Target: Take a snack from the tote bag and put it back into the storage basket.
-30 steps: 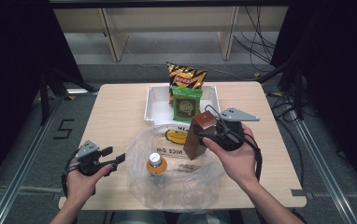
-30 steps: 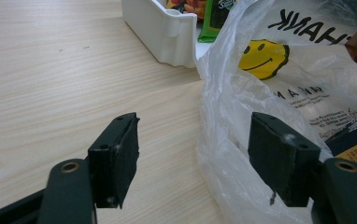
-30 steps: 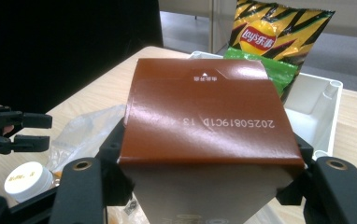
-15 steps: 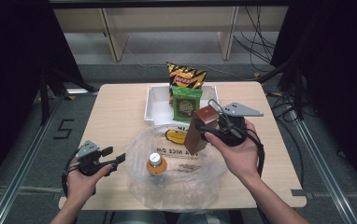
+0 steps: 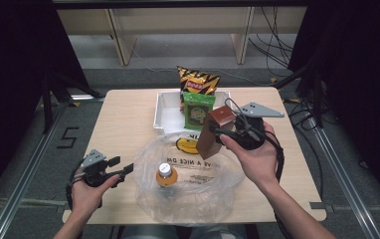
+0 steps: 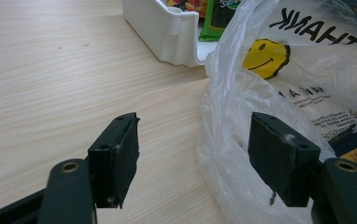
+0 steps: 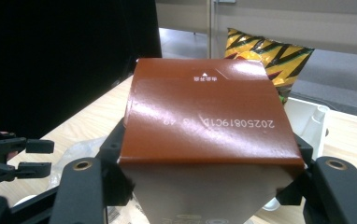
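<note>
My right gripper (image 5: 217,133) is shut on a brown carton (image 5: 215,130), held upright in the air over the far right rim of a clear plastic bag (image 5: 190,196); its jaws press both sides of the brown carton (image 7: 209,126). The bag lies open on the table with an orange-labelled bottle (image 5: 165,175) standing inside. My left gripper (image 5: 127,171) hovers open at the bag's left edge, nothing between its pads (image 6: 118,156), with the plastic bag (image 6: 284,84) just right of centre in the left gripper view. My left gripper (image 7: 24,158) shows at far left in the right gripper view.
A white tray (image 5: 162,112) at the back centre holds a green packet (image 5: 197,110) and a yellow-black crisp bag (image 5: 196,81). The table's front edge (image 5: 203,219) runs just under the bag. Bare wood (image 5: 118,124) lies left of the tray.
The right gripper has carried the brown carton slightly up and toward the far right, off the bag's middle. The left gripper has stayed still.
</note>
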### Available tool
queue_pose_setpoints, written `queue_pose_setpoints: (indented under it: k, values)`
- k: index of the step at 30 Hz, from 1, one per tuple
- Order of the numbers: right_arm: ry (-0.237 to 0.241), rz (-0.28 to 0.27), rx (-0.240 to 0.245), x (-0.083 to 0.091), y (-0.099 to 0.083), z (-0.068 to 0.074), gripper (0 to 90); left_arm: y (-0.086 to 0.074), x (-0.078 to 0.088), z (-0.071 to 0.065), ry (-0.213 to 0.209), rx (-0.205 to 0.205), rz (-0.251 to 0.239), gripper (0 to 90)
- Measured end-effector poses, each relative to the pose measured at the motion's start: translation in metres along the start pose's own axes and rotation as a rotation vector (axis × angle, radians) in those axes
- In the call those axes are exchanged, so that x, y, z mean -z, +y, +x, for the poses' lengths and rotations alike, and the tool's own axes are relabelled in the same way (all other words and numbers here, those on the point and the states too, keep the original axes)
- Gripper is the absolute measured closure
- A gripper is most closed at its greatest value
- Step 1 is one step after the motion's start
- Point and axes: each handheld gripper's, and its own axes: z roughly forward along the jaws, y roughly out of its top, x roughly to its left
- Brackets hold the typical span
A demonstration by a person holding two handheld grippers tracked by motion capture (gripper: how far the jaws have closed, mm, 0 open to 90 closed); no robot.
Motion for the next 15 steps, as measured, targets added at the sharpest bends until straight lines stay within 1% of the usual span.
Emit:
queue_pose_setpoints:
  k: [1,2,3,4,5,6,10,11,13,15]
  values:
    - [0.004,-0.001,-0.001,0.0004,0.0007,-0.0003,38.8,0.0003,0.0001,0.0000,0.001,0.001,-0.003,33.3]
    - [-0.006,-0.002,0.014,0.0012,0.0012,-0.0014,38.9,0.0007,0.0003,-0.0003,0.001,0.001,-0.005,33.3]
    - [-0.002,-0.014,0.015,0.0015,0.0019,-0.0021,38.8,0.0010,0.0007,-0.0009,0.003,0.003,-0.005,33.2]
    - [-0.004,-0.003,0.006,0.0031,0.0026,-0.0017,38.9,0.0009,0.0006,-0.0009,0.001,0.002,-0.008,33.3]
    - [-0.003,-0.015,0.000,0.0034,0.0037,-0.0022,38.8,0.0006,0.0006,-0.0007,0.001,0.001,-0.005,33.3]
    - [-0.004,-0.012,-0.002,0.0041,0.0045,-0.0025,38.8,0.0001,0.0000,-0.0003,-0.001,0.001,-0.003,33.3]
    - [-0.007,-0.020,-0.003,0.0047,0.0075,-0.0032,38.9,0.0018,0.0008,-0.0005,0.006,0.003,-0.010,33.3]
    - [-0.005,-0.019,0.005,0.0045,0.0082,-0.0036,38.9,0.0019,0.0008,-0.0005,0.005,0.004,-0.011,33.3]
    - [-0.009,-0.013,-0.006,0.0047,0.0090,-0.0034,38.9,0.0011,0.0005,-0.0006,0.005,0.004,-0.005,33.3]
    - [-0.009,-0.022,0.004,0.0039,0.0099,-0.0047,38.9,0.0009,0.0003,-0.0007,0.002,0.003,-0.004,33.3]
